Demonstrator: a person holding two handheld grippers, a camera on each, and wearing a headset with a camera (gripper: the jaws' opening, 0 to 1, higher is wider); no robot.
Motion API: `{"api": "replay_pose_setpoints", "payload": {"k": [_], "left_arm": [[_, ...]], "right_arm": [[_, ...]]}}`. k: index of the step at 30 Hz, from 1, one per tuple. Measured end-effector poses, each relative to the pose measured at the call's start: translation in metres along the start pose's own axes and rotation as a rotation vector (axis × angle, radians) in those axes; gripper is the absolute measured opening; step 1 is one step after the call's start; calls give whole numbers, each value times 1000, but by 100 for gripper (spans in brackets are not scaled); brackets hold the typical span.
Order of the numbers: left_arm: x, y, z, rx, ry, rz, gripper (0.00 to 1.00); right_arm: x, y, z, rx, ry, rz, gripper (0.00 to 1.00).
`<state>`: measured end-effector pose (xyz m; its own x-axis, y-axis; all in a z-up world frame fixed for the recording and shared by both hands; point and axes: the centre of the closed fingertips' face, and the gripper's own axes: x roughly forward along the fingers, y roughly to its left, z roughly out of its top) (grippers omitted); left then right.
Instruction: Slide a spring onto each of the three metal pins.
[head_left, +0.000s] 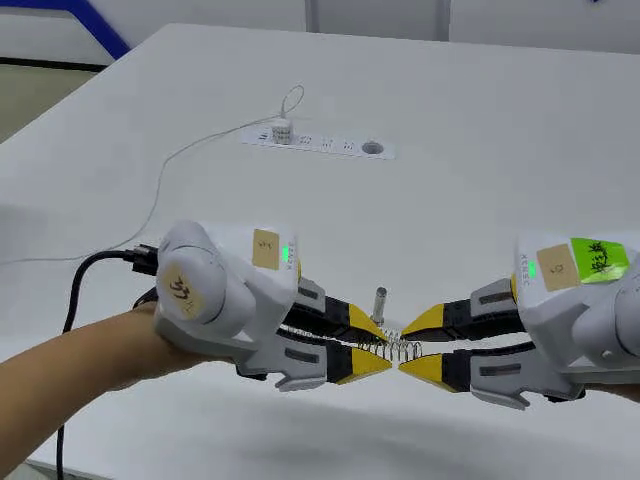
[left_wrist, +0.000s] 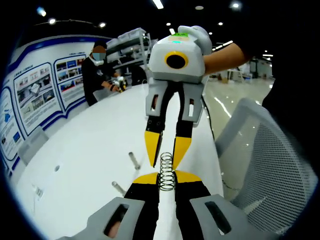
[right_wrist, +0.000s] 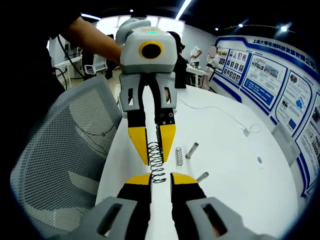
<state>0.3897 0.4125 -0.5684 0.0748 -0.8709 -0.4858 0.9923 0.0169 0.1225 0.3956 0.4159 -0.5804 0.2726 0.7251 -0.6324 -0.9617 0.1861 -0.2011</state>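
Note:
A coil spring (head_left: 395, 348) hangs in the air between my two grippers, which face each other tip to tip. My left gripper (head_left: 385, 348) is shut on one end and my right gripper (head_left: 403, 350) on the other. In the left gripper view the spring (left_wrist: 166, 170) runs from my left gripper (left_wrist: 166, 177) up to my right gripper (left_wrist: 166, 156). One metal pin (head_left: 380, 300) stands just behind the tips. Two pins (right_wrist: 192, 150) (right_wrist: 202, 176) and a second spring (right_wrist: 179, 156) lie on the white table (right_wrist: 230, 150) beside the jaws. The right gripper view shows my right gripper (right_wrist: 159, 179) meeting my left gripper (right_wrist: 152, 150).
A white power strip (head_left: 318, 143) with a thin white cable lies further back on the table. A black cable (head_left: 85, 275) trails from my left gripper. A grey mesh chair (left_wrist: 270, 165) stands at the table's near edge. A person (left_wrist: 97, 70) stands in the background.

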Motion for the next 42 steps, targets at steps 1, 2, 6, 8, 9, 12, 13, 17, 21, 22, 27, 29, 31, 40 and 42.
{"api": "replay_pose_setpoints", "payload": {"k": [1,2,6,8,9,12,13,17,21,22,27,29,31,40,42], "left_arm": [[0,1,0,9,4,2,10],[-1,1,0,8,7,5,10],[-1,2,-1,17,14,1,10],[-1,2,-1,18,15,1,10],[-1,2,-1,21,16,2,10],[-1,2,-2,37,18,3,10],[-1,2,-3,50,25,4,10],[0,1,-4,63,37,8,10],[-3,5,-1,33,24,25,10],[-3,6,0,27,19,30,10],[-5,5,5,26,4,42,10],[-4,4,5,25,3,39,10],[-2,3,6,26,3,39,10],[1,6,7,11,-4,49,10],[0,7,7,-10,-11,52,10]], "right_arm": [[0,0,0,6,-2,2,15],[0,0,1,5,-7,1,13],[0,2,2,23,-11,10,11],[-1,1,2,32,-14,11,11],[-1,1,3,40,-20,13,11],[-6,0,9,80,-55,23,10],[-7,0,12,88,-70,29,10],[-8,2,19,99,-94,43,10],[-11,0,24,124,-124,40,10],[-12,-1,26,131,-135,39,10],[-18,1,34,128,-156,31,10],[-19,2,40,138,-185,33,10],[-19,1,44,148,-203,32,11],[-16,-2,56,164,-242,28,10],[-15,-3,57,179,-247,27,10]]}}
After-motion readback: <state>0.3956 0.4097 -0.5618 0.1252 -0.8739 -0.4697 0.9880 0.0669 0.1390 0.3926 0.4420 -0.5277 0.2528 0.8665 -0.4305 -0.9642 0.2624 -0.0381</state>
